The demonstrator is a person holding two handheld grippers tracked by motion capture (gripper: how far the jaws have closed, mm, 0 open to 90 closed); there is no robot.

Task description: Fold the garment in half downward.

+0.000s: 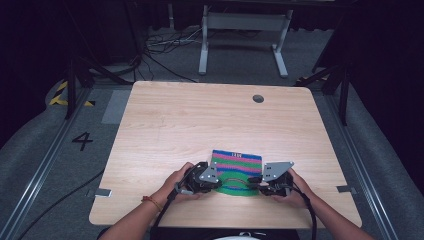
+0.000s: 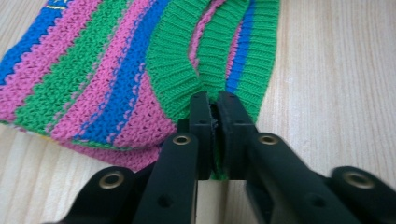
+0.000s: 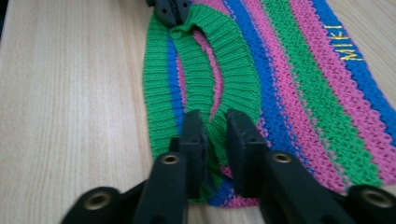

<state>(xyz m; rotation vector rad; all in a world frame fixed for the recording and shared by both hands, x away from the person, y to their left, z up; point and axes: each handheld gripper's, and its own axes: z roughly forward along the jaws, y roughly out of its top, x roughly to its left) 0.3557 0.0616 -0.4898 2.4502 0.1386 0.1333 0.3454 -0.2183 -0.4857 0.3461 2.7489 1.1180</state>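
While the left tongs (image 2: 215, 100) clamped the knit garment (image 1: 236, 167) green ribbing at 6 o'clock, the right tongs (image 3: 215, 122) stood slightly parted astride it; pulling risked slippage.

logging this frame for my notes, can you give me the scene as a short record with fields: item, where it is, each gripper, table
item: striped knit garment in green, pink and blue, with a green ribbed band and yellow stitched lettering
position: lying flat on the wooden table, near the person's edge
left gripper: jaws shut on the green ribbed band at the near edge
right gripper: jaws astride the band's other end, a gap between them, not closed
hands: one on each gripper, at the bottom of the high view
table: a round hole near the far edge
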